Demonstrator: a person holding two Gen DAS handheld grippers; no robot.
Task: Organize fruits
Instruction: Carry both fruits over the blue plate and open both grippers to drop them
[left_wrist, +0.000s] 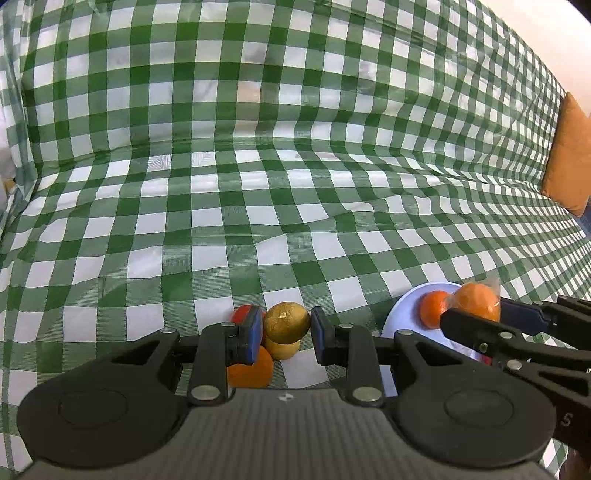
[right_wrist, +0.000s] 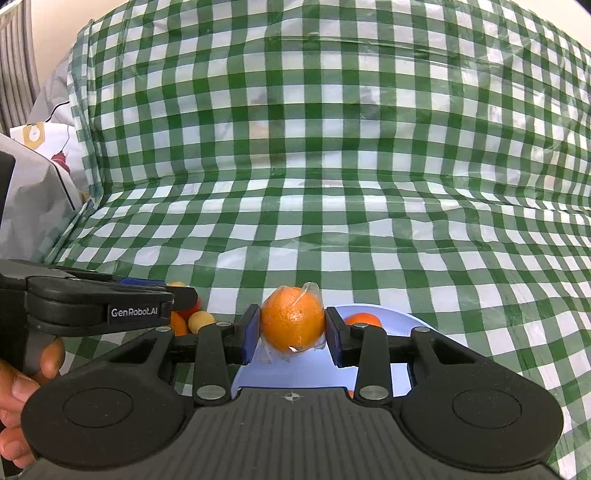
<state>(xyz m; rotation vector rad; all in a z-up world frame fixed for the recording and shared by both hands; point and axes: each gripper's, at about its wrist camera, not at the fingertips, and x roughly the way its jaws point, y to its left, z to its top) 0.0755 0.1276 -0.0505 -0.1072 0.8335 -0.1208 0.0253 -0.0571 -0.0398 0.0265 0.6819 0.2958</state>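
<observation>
Left wrist view: the left gripper (left_wrist: 286, 334) hangs over a small heap of loose fruit on the green-checked cloth (left_wrist: 258, 206). Its jaws stand a little apart, and a golden-brown fruit (left_wrist: 287, 322) shows in the gap, with daylight on its right side; I judge nothing is pinched, though the fruit may simply lie behind the pads. A pale yellow fruit (left_wrist: 283, 349), an orange (left_wrist: 255, 371) and a red fruit (left_wrist: 242, 314) sit close around it. To the right, the pale blue plate (left_wrist: 402, 314) already carries one small orange (left_wrist: 434, 308), while the right gripper (left_wrist: 476, 314) brings a wrapped orange (left_wrist: 476, 301) above it. An orange cushion (left_wrist: 569, 158) leans at the far right edge. A lone "S" is readable on the right tool's body.

Right wrist view: the right gripper (right_wrist: 292, 332) pinches the wrapped orange (right_wrist: 292, 319) between its blue pads, over the plate (right_wrist: 314, 373), near the orange already on it (right_wrist: 364, 319). So sorting has begun: one fruit plated, a second about to land, and at least four left in the heap (right_wrist: 192, 319). The left tool reads "GenRobot.AI". A hand (right_wrist: 22, 387) grips its handle.
</observation>
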